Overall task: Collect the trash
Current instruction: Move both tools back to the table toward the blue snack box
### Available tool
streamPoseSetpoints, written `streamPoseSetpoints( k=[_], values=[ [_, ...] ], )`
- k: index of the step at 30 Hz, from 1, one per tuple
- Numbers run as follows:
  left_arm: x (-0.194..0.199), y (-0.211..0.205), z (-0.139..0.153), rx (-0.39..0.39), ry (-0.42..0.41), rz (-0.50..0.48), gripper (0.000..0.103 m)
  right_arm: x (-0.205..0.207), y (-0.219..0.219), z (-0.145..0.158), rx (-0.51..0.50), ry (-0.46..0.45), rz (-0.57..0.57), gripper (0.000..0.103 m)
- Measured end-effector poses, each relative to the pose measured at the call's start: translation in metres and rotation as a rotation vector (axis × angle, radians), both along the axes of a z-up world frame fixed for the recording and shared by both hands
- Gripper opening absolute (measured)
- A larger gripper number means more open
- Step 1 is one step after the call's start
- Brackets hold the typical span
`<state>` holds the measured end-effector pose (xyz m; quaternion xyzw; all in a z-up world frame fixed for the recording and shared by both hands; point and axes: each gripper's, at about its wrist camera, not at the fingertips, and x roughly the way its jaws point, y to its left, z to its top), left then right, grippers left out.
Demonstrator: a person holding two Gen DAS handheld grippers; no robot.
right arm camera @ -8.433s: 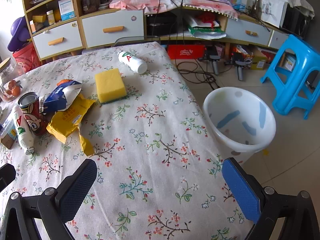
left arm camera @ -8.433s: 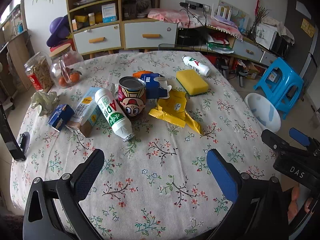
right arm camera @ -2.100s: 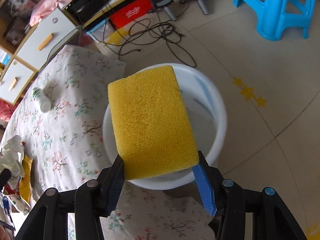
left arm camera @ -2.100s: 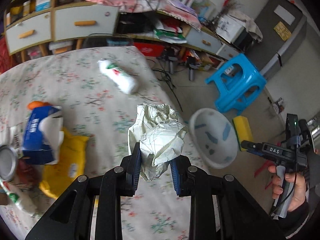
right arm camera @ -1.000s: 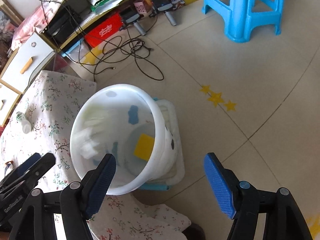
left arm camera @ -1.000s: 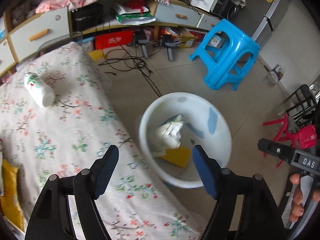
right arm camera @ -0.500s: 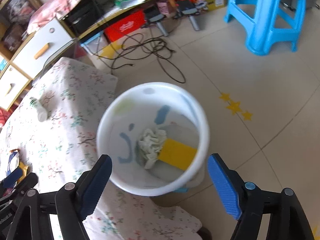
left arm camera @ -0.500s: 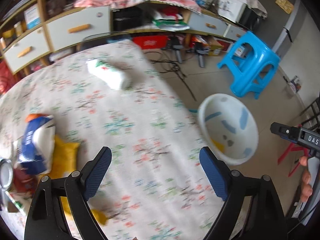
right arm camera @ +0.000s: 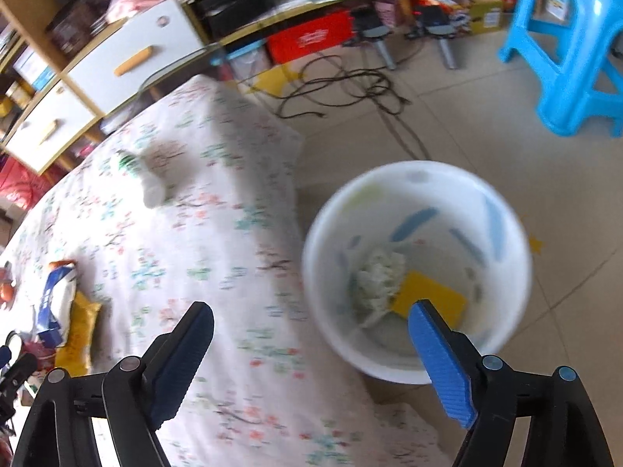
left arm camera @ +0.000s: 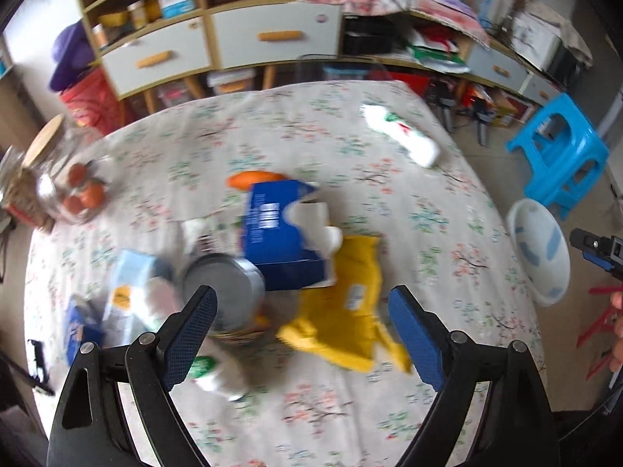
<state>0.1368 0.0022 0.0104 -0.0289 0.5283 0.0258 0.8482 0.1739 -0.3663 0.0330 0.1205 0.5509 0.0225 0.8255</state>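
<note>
My left gripper (left arm camera: 301, 295) hangs open and empty over the trash pile on the floral table (left arm camera: 311, 420). Below it lie a blue carton (left arm camera: 280, 233), a yellow wrapper (left arm camera: 342, 311), a tin can (left arm camera: 222, 292) and a white bottle (left arm camera: 218, 373). Another white bottle (left arm camera: 401, 140) lies at the far right of the table. My right gripper (right arm camera: 311, 309) is empty, its jaws opening, above the table edge beside the white bin (right arm camera: 506, 210) on the floor. Crumpled paper (right arm camera: 377, 276) and a yellow sponge (right arm camera: 432, 299) lie in the bin.
A light blue carton (left arm camera: 132, 288) and a small blue box (left arm camera: 80, 323) lie at the pile's left. A glass jar (left arm camera: 66, 179) with oranges stands far left. A blue stool (right arm camera: 572, 50) and cables (right arm camera: 350, 85) are on the floor beyond the bin. Drawers line the wall.
The left gripper swung from above the bin back over the table to the trash pile. The right gripper shifted from over the bin toward the table edge. Paper and sponge stay in the bin.
</note>
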Motion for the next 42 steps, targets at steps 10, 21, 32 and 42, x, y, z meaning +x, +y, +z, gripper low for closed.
streamPoseSetpoints(
  k=[10,21,32,42],
  values=[
    [-0.012,0.130,-0.006,-0.058,0.056,0.301,0.091,0.019,0.092,-0.004,0.015,0.010,0.131,0.087],
    [-0.029,0.223,-0.047,-0.193,0.128,0.573,0.091,0.037,0.171,-0.027,0.016,0.056,0.220,0.087],
    [-0.043,0.258,-0.060,-0.308,0.114,0.705,0.091,0.047,0.230,-0.042,0.030,0.072,0.300,0.087],
    [-0.063,0.271,-0.061,-0.276,0.134,0.729,0.091,0.057,0.258,-0.056,0.099,0.105,0.332,0.087]
  ],
)
